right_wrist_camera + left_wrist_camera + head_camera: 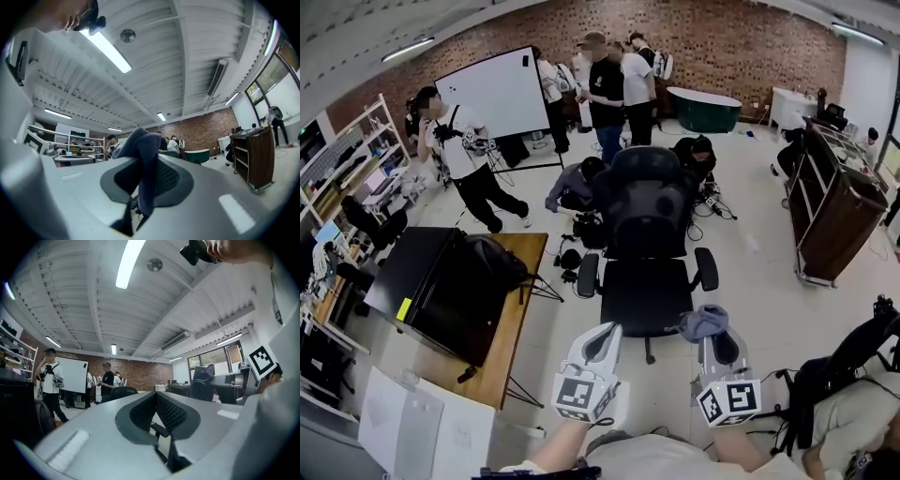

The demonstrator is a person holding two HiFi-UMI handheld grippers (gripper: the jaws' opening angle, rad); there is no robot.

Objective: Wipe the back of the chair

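A black office chair stands in the middle of the head view, its mesh back [645, 202] upright behind the seat [645, 295], which faces me. Just short of the seat's right front corner, my right gripper [713, 339] is shut on a blue-grey cloth [703, 322]. In the right gripper view the cloth [143, 157] hangs bunched between the jaws of the right gripper [149, 161]. My left gripper [600, 341] hovers at the seat's left front corner. Nothing lies between the closed jaws of the left gripper [157, 404]. The chair back [123, 391] shows small and far beyond them.
At left, a wooden table [508, 319] carries a black case [441, 291] and a bag. A person crouches behind the chair [574, 184], and others stand by a whiteboard [495, 94]. To the right are a brown cart [827, 211] and a dark backpack [844, 361].
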